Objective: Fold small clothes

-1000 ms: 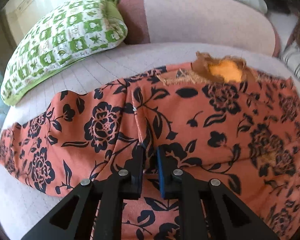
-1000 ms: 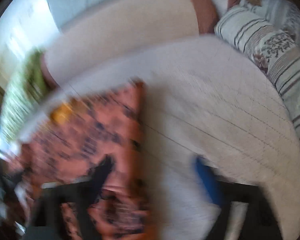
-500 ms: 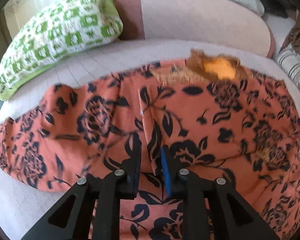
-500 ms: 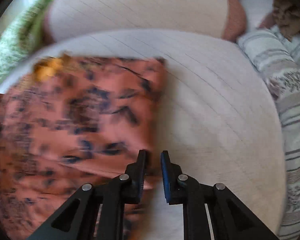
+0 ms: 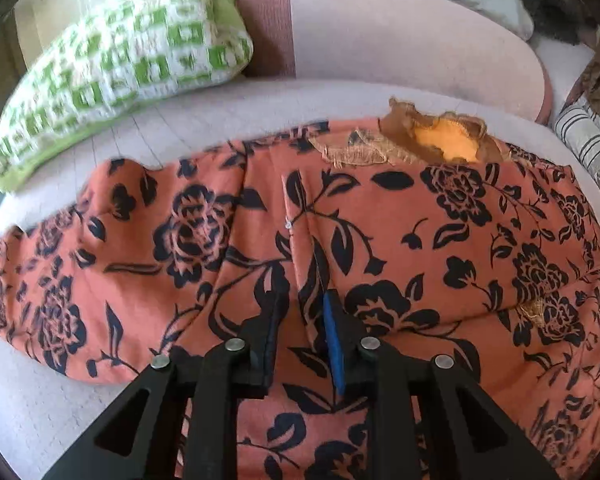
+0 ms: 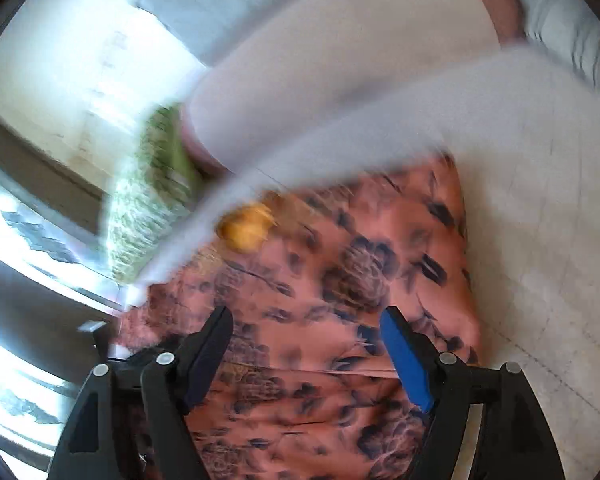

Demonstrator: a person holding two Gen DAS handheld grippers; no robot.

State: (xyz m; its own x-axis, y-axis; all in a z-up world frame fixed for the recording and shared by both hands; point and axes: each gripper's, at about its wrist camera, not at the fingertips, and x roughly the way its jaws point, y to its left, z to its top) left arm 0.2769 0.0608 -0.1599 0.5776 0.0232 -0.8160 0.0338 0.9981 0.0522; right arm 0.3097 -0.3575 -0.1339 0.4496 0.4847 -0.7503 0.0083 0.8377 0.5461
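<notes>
Item: small floral garment (image 5: 380,216), orange-red with black flower print, a yellow-orange lining patch (image 5: 448,142) showing at its far edge. It lies spread on a pale quilted bed (image 5: 220,120), not a table.

Key relation: in the left wrist view the garment's long axis runs crosswise to the left gripper's (image 5: 300,332) fingers, stretching well out to either side of them. A raised crease of cloth runs from the far edge straight toward the gap between the fingers. The left hand sits over the middle of the garment; the right works near one side edge, with bare bed just beyond its blue-padded finger (image 6: 404,356). By this reading the left is nearer the centre fold line, the right nearer a free edge.

Left gripper: fingers narrow, a slim gap showing between them. The cloth ridge lies in or just ahead of that gap; whether the pads press on it cannot be told.

Right gripper (image 6: 306,344): fingers wide and opening. Garment lies below and ahead of them, nothing pinched. This view is blurred.

Other items: green-and-white patterned pillow (image 5: 120,64) beyond the left fingers, off the garment; striped pillow (image 5: 588,140) at the far right; pink bolster (image 5: 400,40) behind.

Fold status, as judged: garment not yet folded compact.
</notes>
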